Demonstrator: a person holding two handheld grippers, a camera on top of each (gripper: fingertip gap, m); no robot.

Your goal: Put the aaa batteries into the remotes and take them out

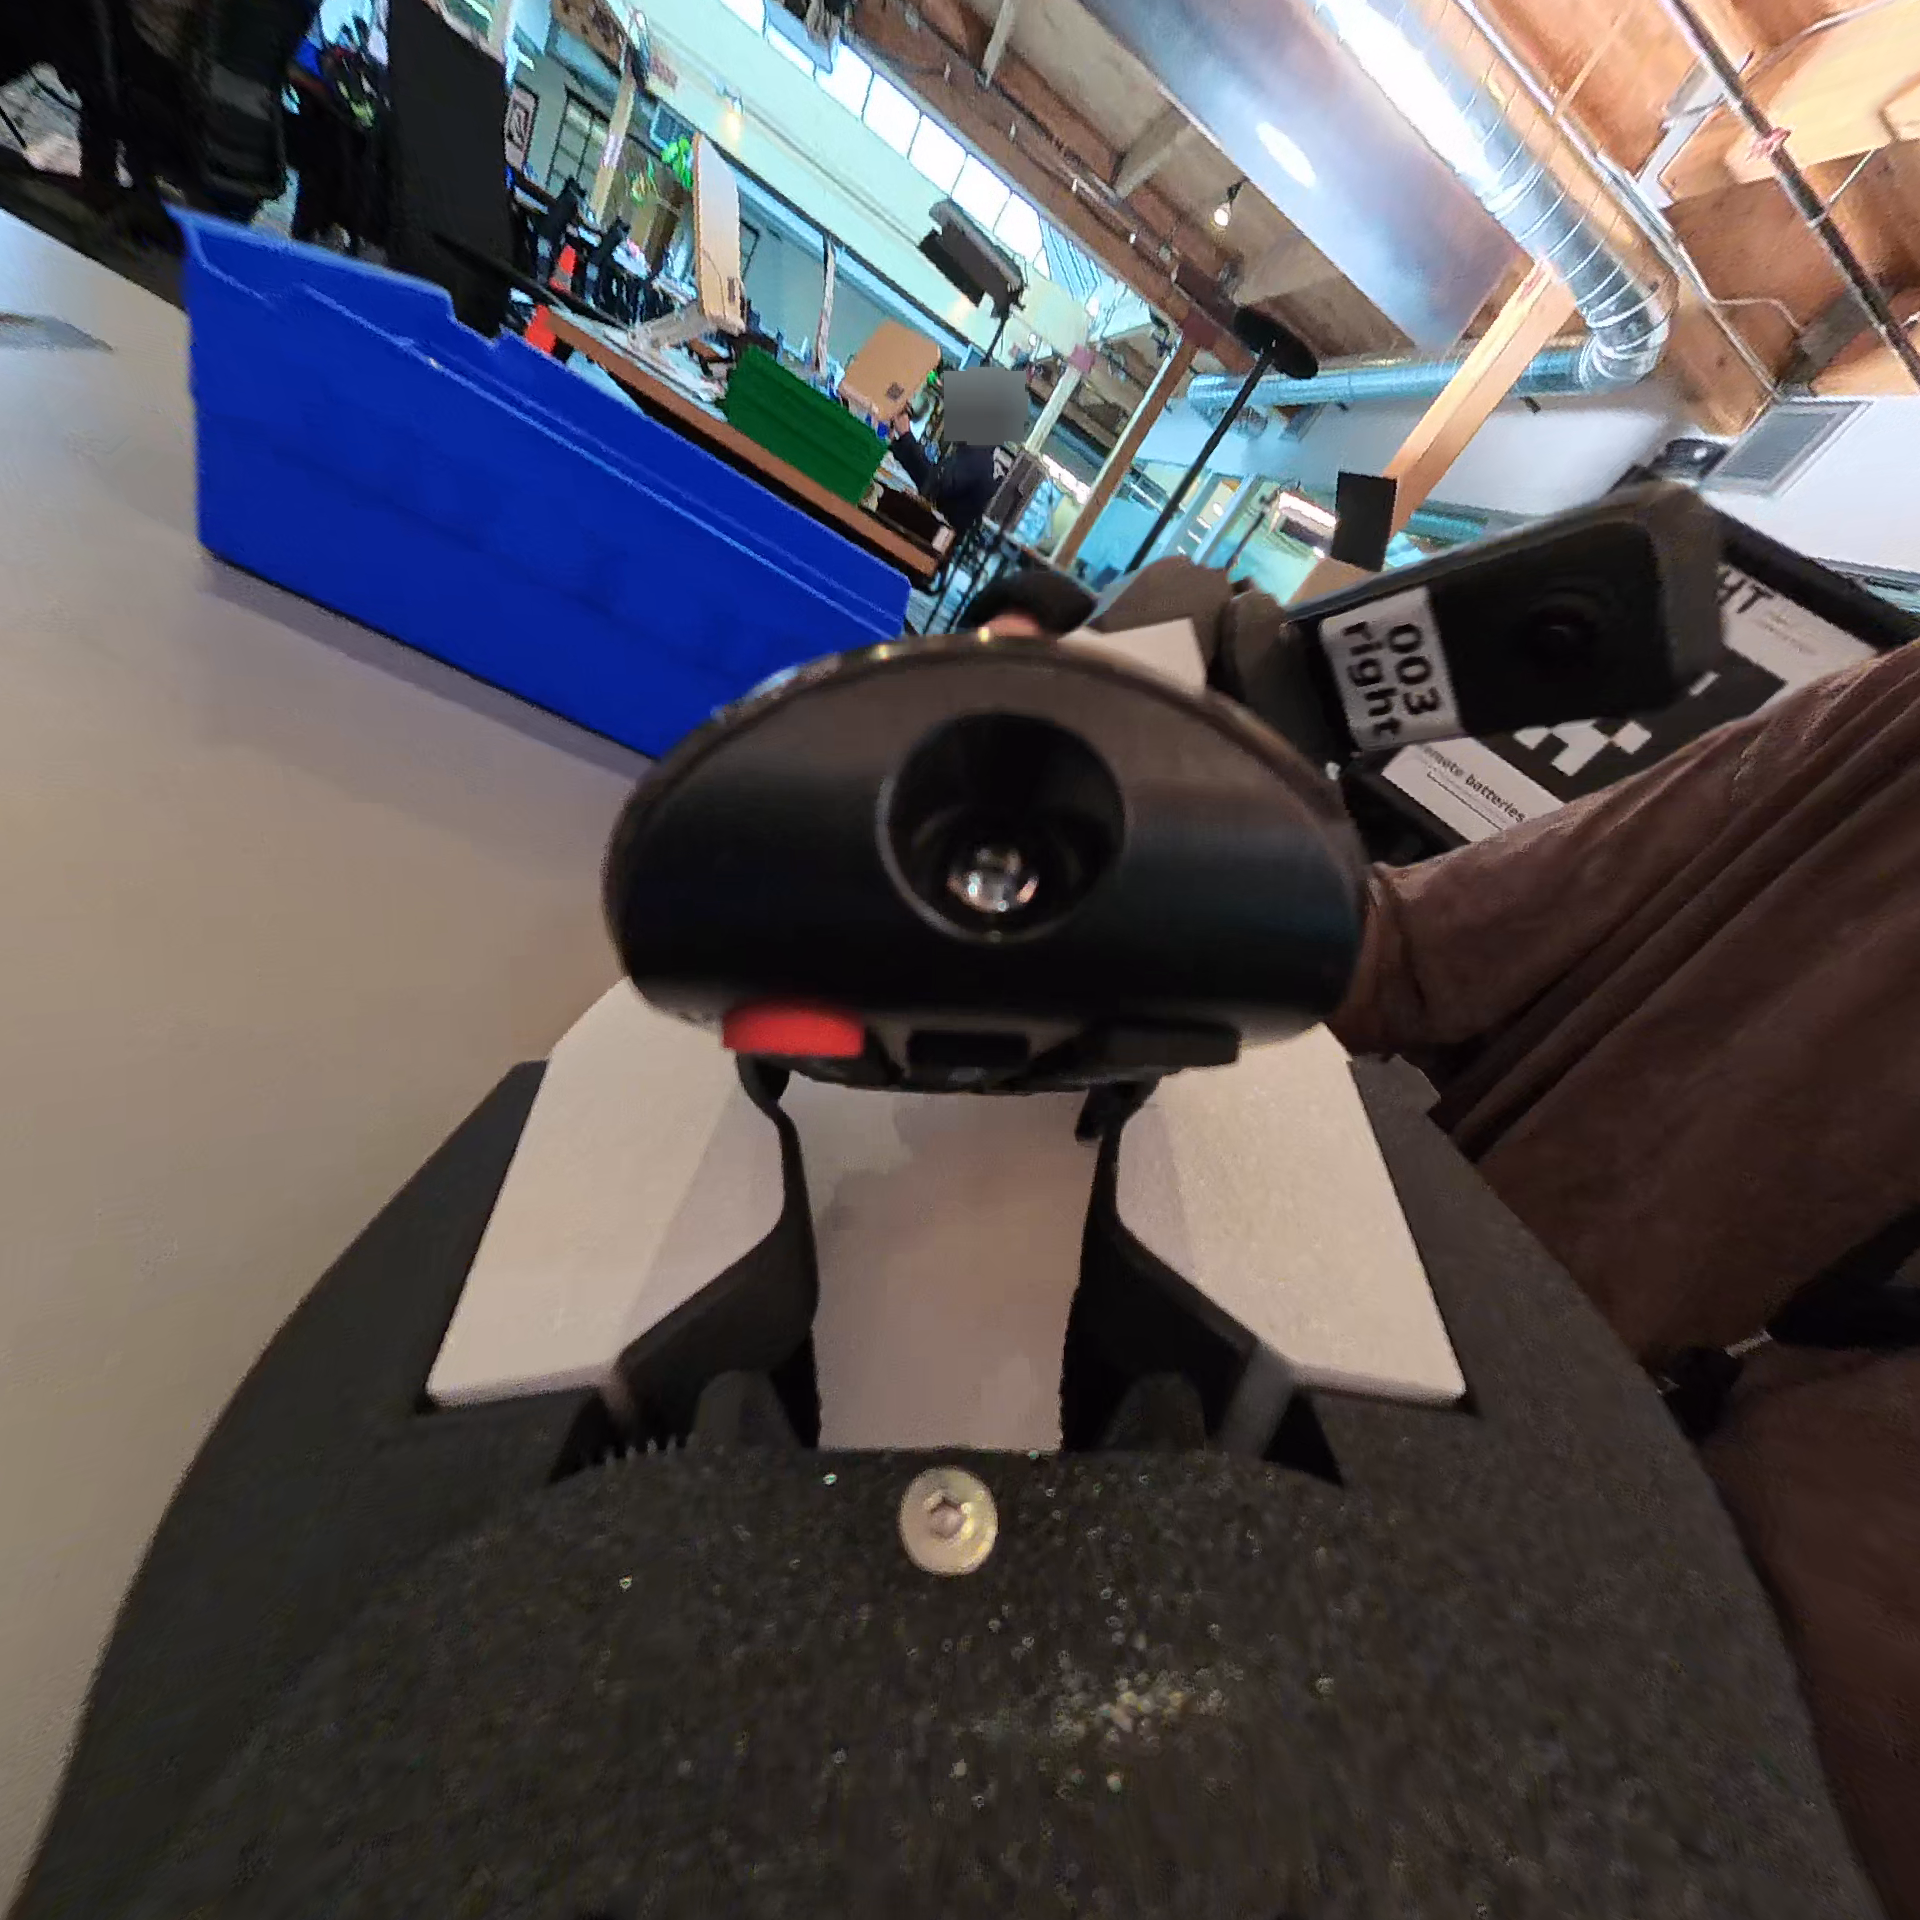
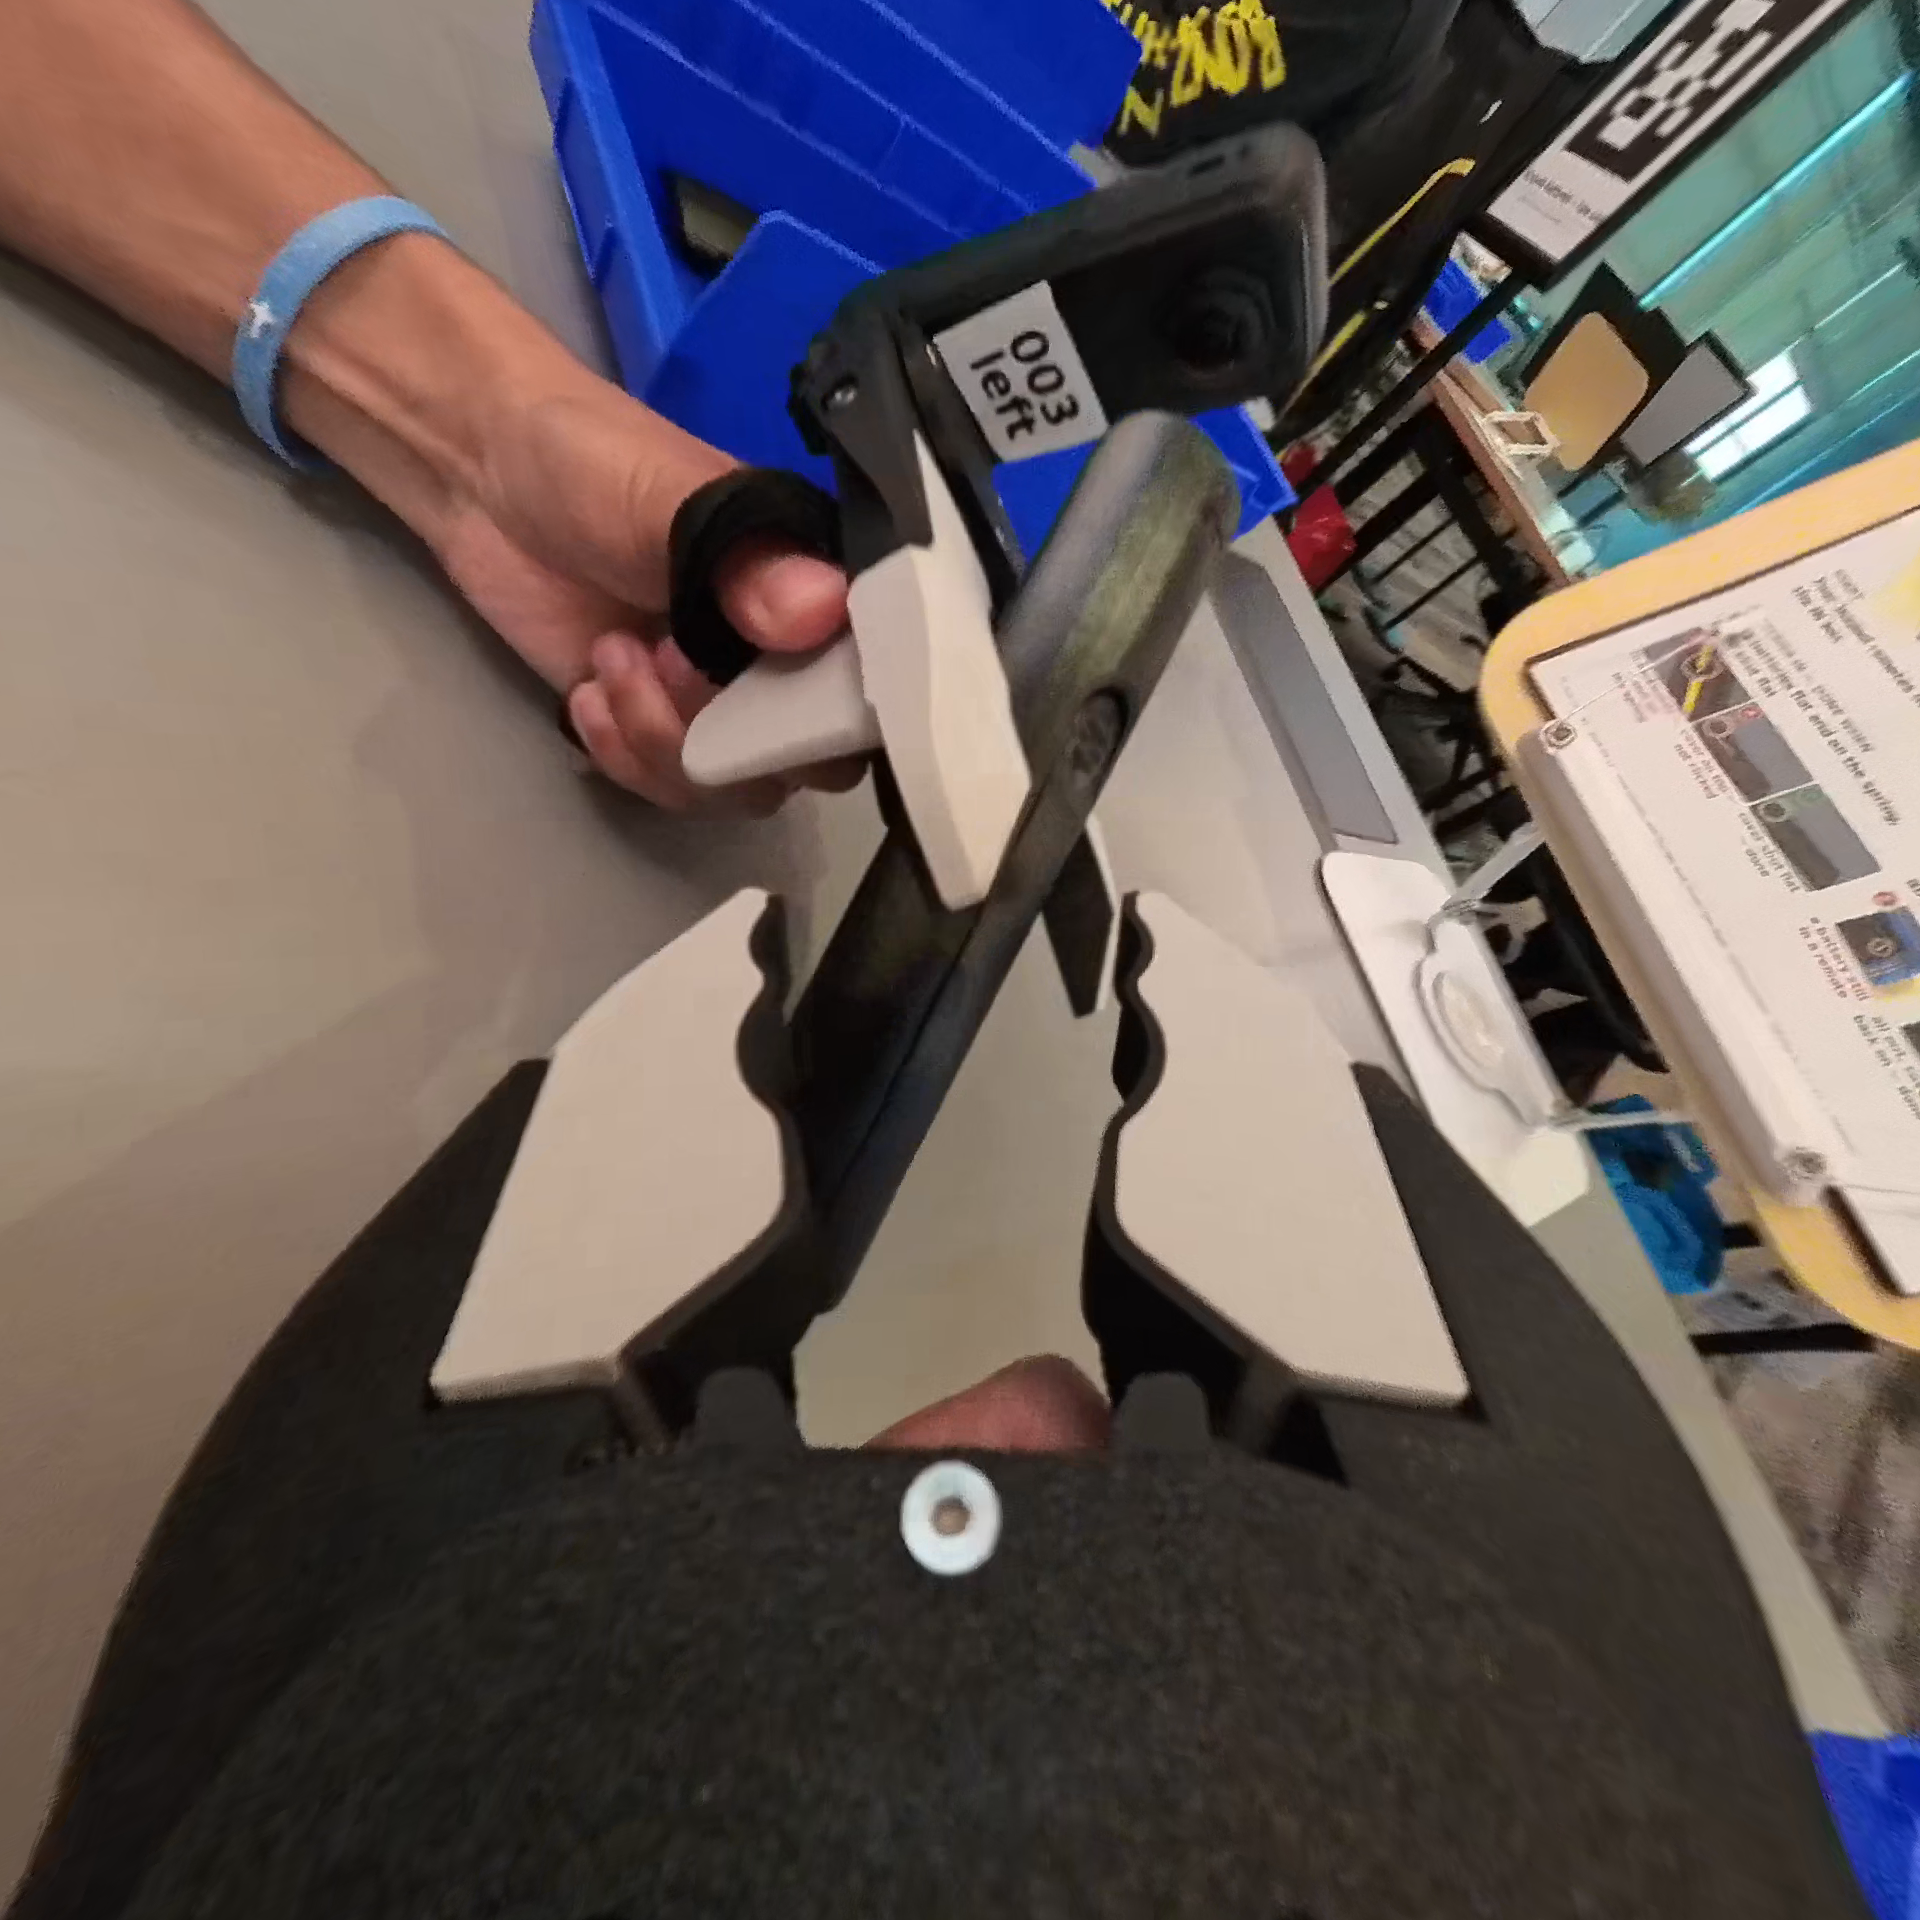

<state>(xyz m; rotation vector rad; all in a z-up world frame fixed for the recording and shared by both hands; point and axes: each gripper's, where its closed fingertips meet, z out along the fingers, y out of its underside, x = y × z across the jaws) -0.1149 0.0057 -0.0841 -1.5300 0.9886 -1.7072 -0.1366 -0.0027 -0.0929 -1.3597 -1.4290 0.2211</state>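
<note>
Remote [image 1: 987,842], black, end-on and held up off the grey counter [image 1: 208,831], pinched in the left tool [image 2: 966,727], its other end between the spread fingers of the right tool [image 2: 951,1049], white printed stickers on both tools, blue bin [image 1: 499,520] behind, printed instruction sheet [image 2: 1745,810] at right.

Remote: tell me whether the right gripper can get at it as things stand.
Probably yes. The remote lies between the open fingers of the right gripper, with nothing else in the gap. The left gripper clamps it farther up, leaving the lower part free.
</note>
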